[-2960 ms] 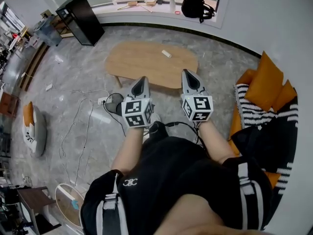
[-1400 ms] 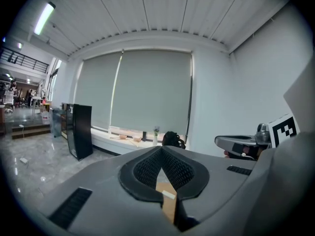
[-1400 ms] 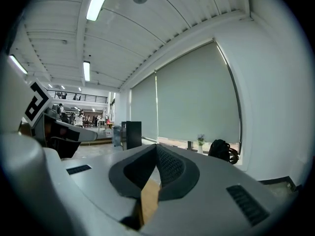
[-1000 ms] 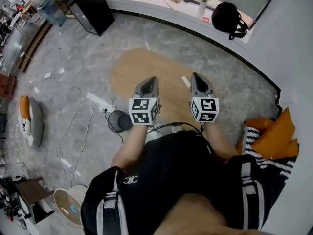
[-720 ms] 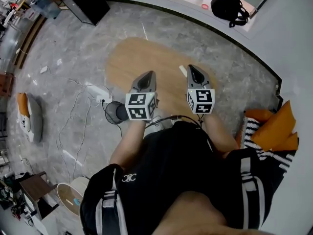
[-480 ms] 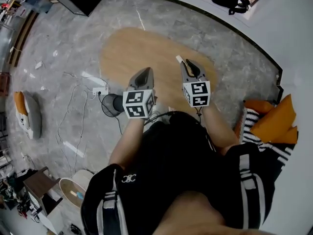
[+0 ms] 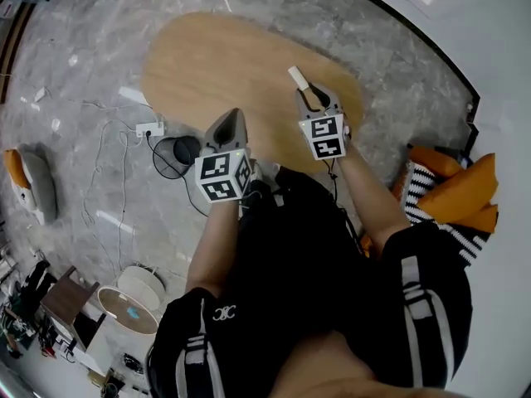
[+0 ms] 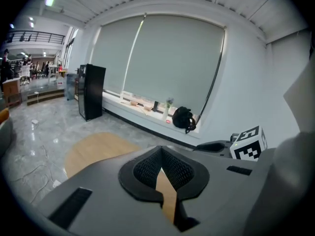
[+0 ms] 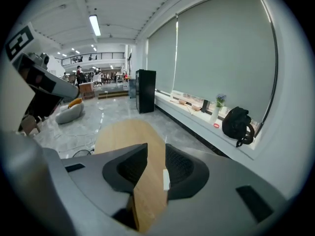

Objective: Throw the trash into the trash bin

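Head view: the white scrap (image 7: 296,77) lies on the wooden table (image 7: 207,56), just ahead of the right gripper (image 7: 316,99), whose jaws have just been opening and pinch nothing. The left gripper (image 7: 226,124) (jaws together, empty) hangs near the black wire bin (image 7: 174,154), which stands on the floor beside a power strip (image 7: 149,128).

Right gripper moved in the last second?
Yes: the right gripper has dropped toward the wooden table, up to the white scrap; jaws have just been opening, nothing gripped between them.
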Available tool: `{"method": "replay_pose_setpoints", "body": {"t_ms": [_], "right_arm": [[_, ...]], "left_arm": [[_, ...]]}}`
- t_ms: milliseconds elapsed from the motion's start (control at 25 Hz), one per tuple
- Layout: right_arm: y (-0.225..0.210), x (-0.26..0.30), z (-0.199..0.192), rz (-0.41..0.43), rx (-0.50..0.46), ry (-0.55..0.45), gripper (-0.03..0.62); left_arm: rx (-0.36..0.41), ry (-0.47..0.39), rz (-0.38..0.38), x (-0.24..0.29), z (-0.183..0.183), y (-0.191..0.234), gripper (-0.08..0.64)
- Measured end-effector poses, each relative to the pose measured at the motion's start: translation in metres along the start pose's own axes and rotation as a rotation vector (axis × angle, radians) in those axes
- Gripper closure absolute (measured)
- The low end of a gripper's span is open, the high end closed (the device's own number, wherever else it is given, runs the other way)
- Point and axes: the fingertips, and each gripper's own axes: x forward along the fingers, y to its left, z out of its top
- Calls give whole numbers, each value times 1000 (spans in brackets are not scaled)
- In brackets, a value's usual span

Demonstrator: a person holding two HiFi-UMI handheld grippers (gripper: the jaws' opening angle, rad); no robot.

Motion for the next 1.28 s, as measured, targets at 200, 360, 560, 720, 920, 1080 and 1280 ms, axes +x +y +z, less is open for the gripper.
{"method": "replay_pose_setpoints", "body": {"t_ms": [200,360,560,720,920,1080,1280], "right_arm": [[-12,50,-39,-2,-43,93,494],[-18,91,-77,-7,-56,170,492],[-27,134,-123,-13,3,264,482],[-37,171,-153,-13,4,314,468],[-42,208,-189,8,13,398,456],[-46,226,-214,9,6,453,443],[-51,235,-236,7,12,504,425]], "left_arm": [[-26,61,38,29,-31,23,548],[-37,110,62,51,-58,39,548],[-57,168,68,81,-89,53,548],[-41,191,54,109,-103,55,548],[-50,190,54,130,-109,57,548],[-61,200,59,138,-118,57,548],[-73,213,76,134,-127,57,548]]}}
